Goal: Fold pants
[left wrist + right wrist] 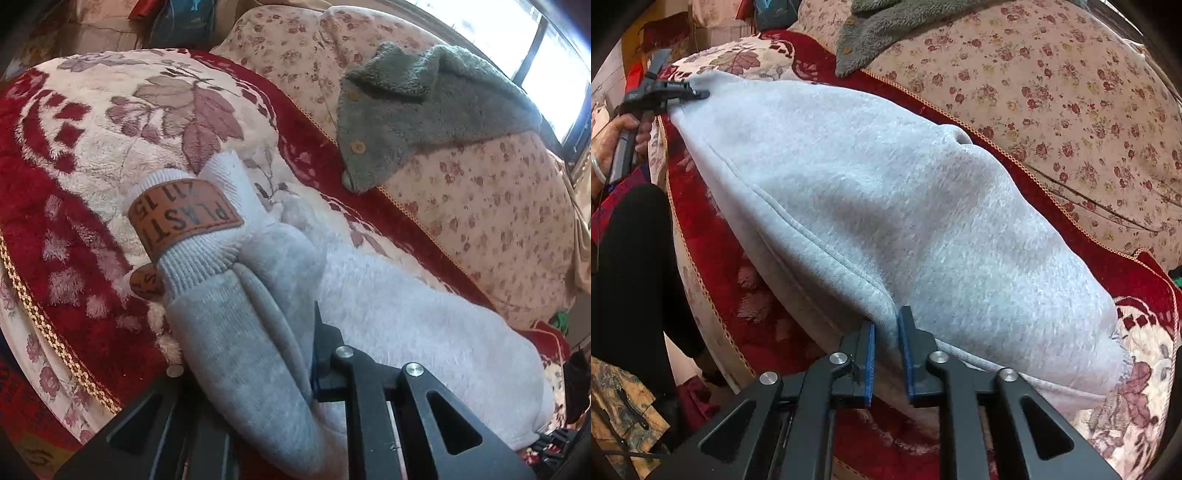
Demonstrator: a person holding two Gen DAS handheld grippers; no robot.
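Left wrist view: left gripper (295, 354) jaws clamped on pants (406, 332) at ribbed waistband, above red blanket (92, 258) | Right wrist view: right gripper (886, 332) jaws pinch pants hem edge; keep tension even, lower both ends together.

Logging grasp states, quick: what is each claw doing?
Left claw: shut on the light grey fleece pants.
Right claw: shut on the same pants' edge.
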